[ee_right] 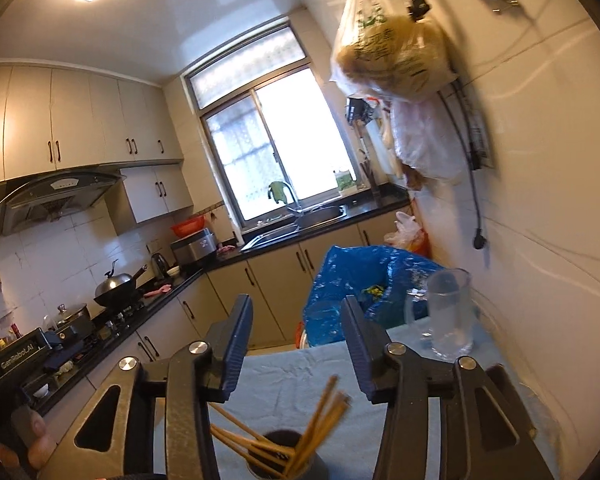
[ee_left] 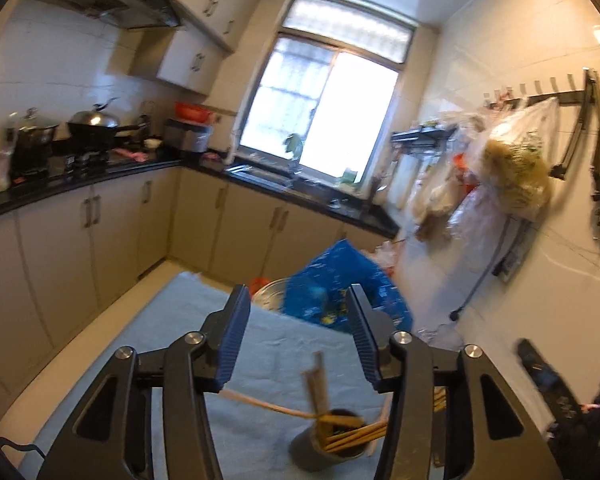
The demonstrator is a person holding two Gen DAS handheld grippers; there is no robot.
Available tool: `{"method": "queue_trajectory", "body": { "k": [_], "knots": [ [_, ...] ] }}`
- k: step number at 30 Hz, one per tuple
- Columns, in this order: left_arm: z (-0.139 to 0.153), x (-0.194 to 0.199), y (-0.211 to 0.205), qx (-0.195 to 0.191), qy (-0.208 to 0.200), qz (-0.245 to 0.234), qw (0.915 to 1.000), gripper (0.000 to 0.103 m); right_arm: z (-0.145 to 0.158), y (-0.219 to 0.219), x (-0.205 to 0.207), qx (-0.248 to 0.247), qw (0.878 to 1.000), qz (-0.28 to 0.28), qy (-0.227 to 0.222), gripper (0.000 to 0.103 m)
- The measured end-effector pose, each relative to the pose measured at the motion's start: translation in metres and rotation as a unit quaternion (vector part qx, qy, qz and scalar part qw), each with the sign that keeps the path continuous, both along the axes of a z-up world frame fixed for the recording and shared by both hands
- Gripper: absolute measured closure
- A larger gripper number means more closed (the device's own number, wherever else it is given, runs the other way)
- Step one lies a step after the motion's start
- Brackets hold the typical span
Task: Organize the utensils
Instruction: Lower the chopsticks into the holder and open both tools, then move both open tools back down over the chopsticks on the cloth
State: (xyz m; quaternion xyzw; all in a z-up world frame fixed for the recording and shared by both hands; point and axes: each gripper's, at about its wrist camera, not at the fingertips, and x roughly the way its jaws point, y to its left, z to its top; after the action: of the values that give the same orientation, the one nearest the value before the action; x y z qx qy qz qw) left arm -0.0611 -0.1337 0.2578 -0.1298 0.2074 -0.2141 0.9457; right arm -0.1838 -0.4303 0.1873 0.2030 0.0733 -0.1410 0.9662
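Note:
A dark grey cup [ee_left: 320, 454] stands on the light blue cloth of the table [ee_left: 180, 320], just below and in front of both grippers. Several wooden chopsticks [ee_left: 354, 436] stick out of it at loose angles. My left gripper [ee_left: 298, 296] is open above the cup with nothing between its blue pads. In the right wrist view the same cup [ee_right: 278, 446] with its chopsticks [ee_right: 320, 412] sits under my right gripper [ee_right: 297, 302], which is also open and empty. A clear glass mug [ee_right: 448, 316] stands on the cloth [ee_right: 284, 376] at the far right.
A blue plastic bag [ee_left: 340, 276] and a metal basin [ee_left: 268, 294] sit beyond the table's far edge. Filled plastic bags [ee_right: 392, 56] hang on the tiled wall close on the right. A black counter with cookware [ee_left: 96, 124] runs along the left. A hand [ee_right: 32, 440] shows at lower left.

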Motion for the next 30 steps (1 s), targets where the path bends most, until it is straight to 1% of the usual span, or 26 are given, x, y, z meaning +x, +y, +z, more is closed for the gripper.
{"method": "queue_trajectory", "body": {
  "k": [4, 8, 11, 12, 13, 15, 16, 17, 19, 22, 23, 25, 27, 28, 30],
  "knots": [
    [-0.022, 0.002, 0.018, 0.006, 0.036, 0.011, 0.9993, 0.054, -0.013, -0.007, -0.022, -0.004, 1.0, -0.02, 0.017, 0.046],
    [-0.042, 0.004, 0.028, 0.014, 0.064, 0.012, 0.9978, 0.053, -0.028, -0.018, -0.033, 0.013, 0.999, -0.03, 0.038, 0.046],
    [-0.06, 0.008, 0.032, 0.015, 0.09, 0.009, 0.9958, 0.047, -0.041, -0.023, -0.037, 0.025, 0.998, -0.032, 0.052, 0.046],
    [-0.066, 0.011, 0.034, 0.011, 0.1, 0.006, 0.9949, 0.044, -0.046, -0.024, -0.037, 0.028, 0.997, -0.031, 0.059, 0.046],
    [-0.072, 0.014, 0.035, 0.004, 0.111, 0.001, 0.9938, 0.039, -0.05, -0.024, -0.036, 0.03, 0.997, -0.03, 0.064, 0.046],
    [-0.09, 0.024, 0.035, -0.014, 0.143, -0.014, 0.9896, 0.034, -0.063, -0.025, -0.033, 0.038, 0.996, -0.025, 0.08, 0.046],
    [-0.098, 0.028, 0.034, -0.02, 0.157, -0.019, 0.9872, 0.034, -0.07, -0.027, -0.03, 0.045, 0.995, -0.021, 0.09, 0.045],
    [-0.109, 0.037, 0.032, -0.03, 0.181, -0.024, 0.9827, 0.034, -0.079, -0.029, -0.026, 0.053, 0.993, -0.016, 0.101, 0.045],
    [-0.127, 0.05, 0.03, -0.043, 0.214, -0.029, 0.9754, 0.034, -0.096, -0.035, -0.015, 0.07, 0.99, -0.007, 0.123, 0.045],
    [-0.156, 0.075, 0.024, -0.075, 0.266, -0.036, 0.9603, 0.034, -0.123, -0.045, 0.001, 0.088, 0.984, 0.004, 0.153, 0.045],
    [-0.167, 0.085, 0.021, -0.086, 0.288, -0.036, 0.9533, 0.034, -0.136, -0.05, 0.009, 0.096, 0.981, 0.009, 0.167, 0.045],
    [-0.18, 0.097, 0.018, -0.106, 0.312, -0.038, 0.9434, 0.034, -0.159, -0.058, 0.021, 0.112, 0.976, 0.014, 0.188, 0.045],
    [-0.194, 0.111, 0.009, -0.128, 0.34, -0.041, 0.9309, 0.034, -0.176, -0.066, 0.032, 0.129, 0.971, 0.014, 0.201, 0.045],
    [-0.199, 0.115, 0.005, -0.134, 0.349, -0.04, 0.9265, 0.034, -0.186, -0.07, 0.039, 0.142, 0.968, 0.014, 0.207, 0.045],
    [-0.208, 0.124, -0.004, -0.145, 0.369, -0.038, 0.9174, 0.034, -0.197, -0.076, 0.049, 0.153, 0.965, 0.012, 0.214, 0.045]
  ]
}}
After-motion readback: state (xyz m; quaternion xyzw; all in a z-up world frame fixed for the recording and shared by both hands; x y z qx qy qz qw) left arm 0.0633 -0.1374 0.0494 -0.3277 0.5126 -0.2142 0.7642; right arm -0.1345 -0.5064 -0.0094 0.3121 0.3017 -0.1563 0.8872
